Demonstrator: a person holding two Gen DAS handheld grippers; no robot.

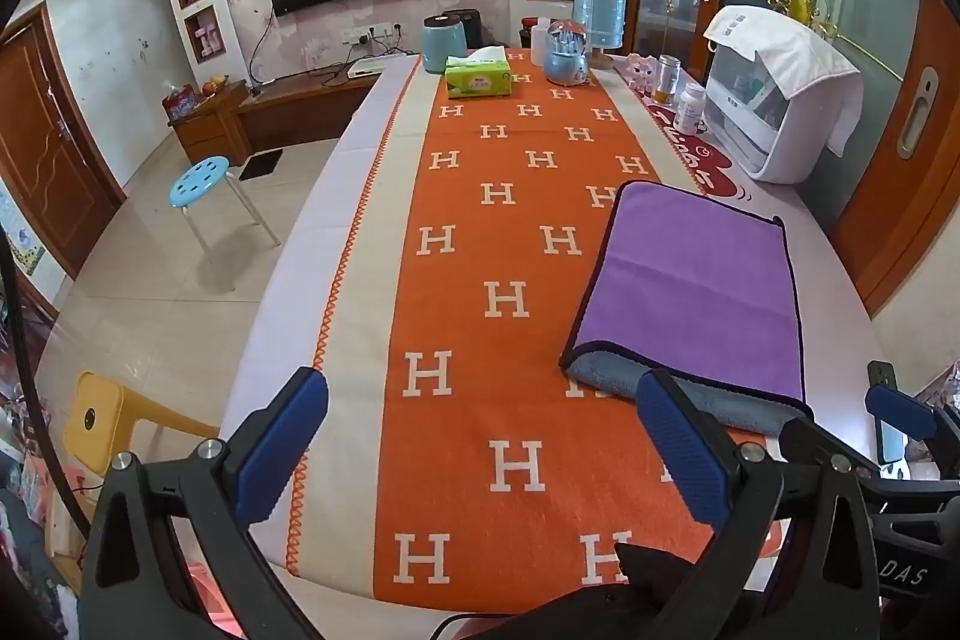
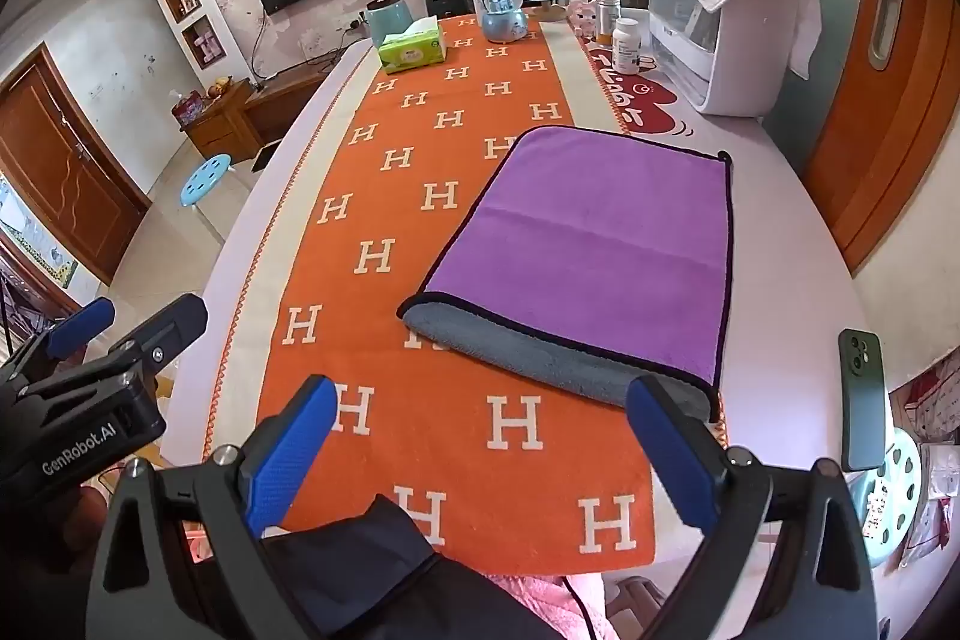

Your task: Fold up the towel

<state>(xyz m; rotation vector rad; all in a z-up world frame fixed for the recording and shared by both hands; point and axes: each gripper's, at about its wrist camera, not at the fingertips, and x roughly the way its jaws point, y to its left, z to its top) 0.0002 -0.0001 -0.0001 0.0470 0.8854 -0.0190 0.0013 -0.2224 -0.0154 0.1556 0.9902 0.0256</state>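
Note:
A purple towel with a dark hem and grey underside lies folded over on the orange H-pattern runner, at the table's right side. It shows in the right wrist view too, with the grey lower layer sticking out at the near edge. My left gripper is open and empty, above the runner near the table's front, left of the towel. My right gripper is open and empty, just short of the towel's near edge; its right finger overlaps the towel's near right corner in view.
A green tissue box, a blue canister, a snow globe, bottles and a white appliance stand at the far end and right. A green phone lies at the table's right edge. A blue stool stands on the floor left.

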